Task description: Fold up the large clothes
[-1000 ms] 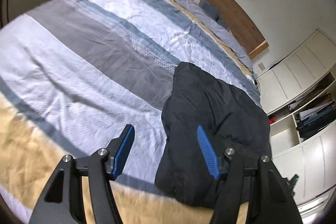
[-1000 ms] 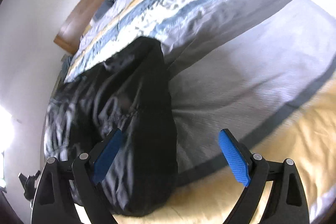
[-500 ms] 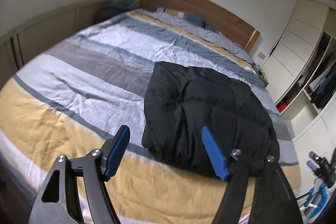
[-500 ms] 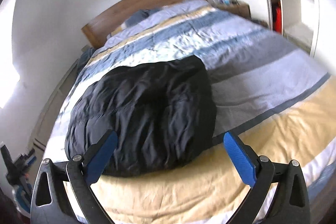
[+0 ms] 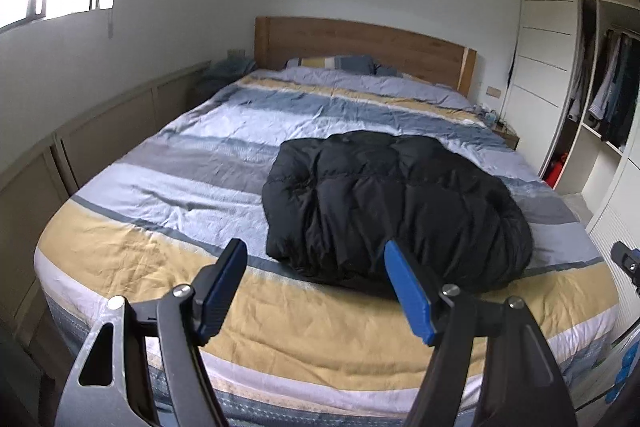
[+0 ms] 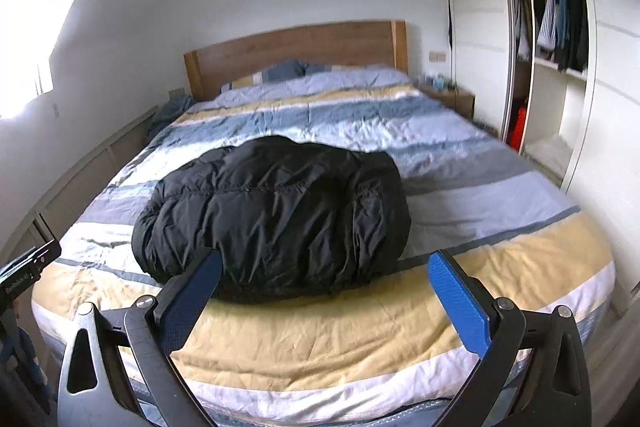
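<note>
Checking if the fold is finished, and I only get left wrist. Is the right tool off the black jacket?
Observer: Yes. The right tool is open. Its jaws have just been opening, with nothing between them. It hangs over the foot of the bed, clear of the black jacket.
Operator: Is the jacket's right side tidy?
Observer: From right wrist, that side is one rounded fold with a gathered seam. No sleeve sticks out onto the bed.

No legible text (device label blurred)
</note>
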`<state>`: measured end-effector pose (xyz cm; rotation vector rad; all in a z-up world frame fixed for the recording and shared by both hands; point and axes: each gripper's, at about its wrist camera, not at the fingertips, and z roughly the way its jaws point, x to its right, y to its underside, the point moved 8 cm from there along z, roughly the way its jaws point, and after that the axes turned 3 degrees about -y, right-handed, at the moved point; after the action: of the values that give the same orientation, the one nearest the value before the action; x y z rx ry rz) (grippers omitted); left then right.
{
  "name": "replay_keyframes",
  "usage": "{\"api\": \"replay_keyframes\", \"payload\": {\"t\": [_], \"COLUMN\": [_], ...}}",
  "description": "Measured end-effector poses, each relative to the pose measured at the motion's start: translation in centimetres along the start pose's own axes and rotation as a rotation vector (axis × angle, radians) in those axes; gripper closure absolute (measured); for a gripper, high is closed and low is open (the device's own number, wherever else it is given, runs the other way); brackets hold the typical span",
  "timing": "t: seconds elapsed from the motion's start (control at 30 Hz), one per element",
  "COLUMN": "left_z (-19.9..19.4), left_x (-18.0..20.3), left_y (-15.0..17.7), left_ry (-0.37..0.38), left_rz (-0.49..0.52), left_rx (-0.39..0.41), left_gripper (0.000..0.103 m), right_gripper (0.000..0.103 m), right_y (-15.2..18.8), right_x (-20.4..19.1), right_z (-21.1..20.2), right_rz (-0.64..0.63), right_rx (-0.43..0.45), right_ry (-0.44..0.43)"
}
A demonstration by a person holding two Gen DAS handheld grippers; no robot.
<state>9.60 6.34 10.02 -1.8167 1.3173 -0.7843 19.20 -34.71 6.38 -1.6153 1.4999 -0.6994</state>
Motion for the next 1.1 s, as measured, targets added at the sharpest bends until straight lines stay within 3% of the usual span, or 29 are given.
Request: {"api": "replay_keyframes", "payload": {"t": [0.47,0.8,1.1], "left_z": [-4.6,-4.2,-2.5], "left_x": [2.2,3.6,4.3], "left_y": [0.6,1.5,2.4], "left_ry": [-0.104,-0.081,-0.06], "left_rz": [0.064,0.106,0.112], "left_rx": [0.121,0.108,0.067], "left_gripper": [0.033,0.033,0.033], "right_gripper": [0.001,0.001,0.001], "right_y": [0.8,0.8,1.6], "right_x": [-2.8,-3.1,-3.1], "right_z": [-3.5,-3.8,-2.3], "right_rz": [-0.094,-0.105,-0.114], "right_rx": [0.09,0.125,0.093], "right_ry": [-0.005,-0.012,-0.013]}}
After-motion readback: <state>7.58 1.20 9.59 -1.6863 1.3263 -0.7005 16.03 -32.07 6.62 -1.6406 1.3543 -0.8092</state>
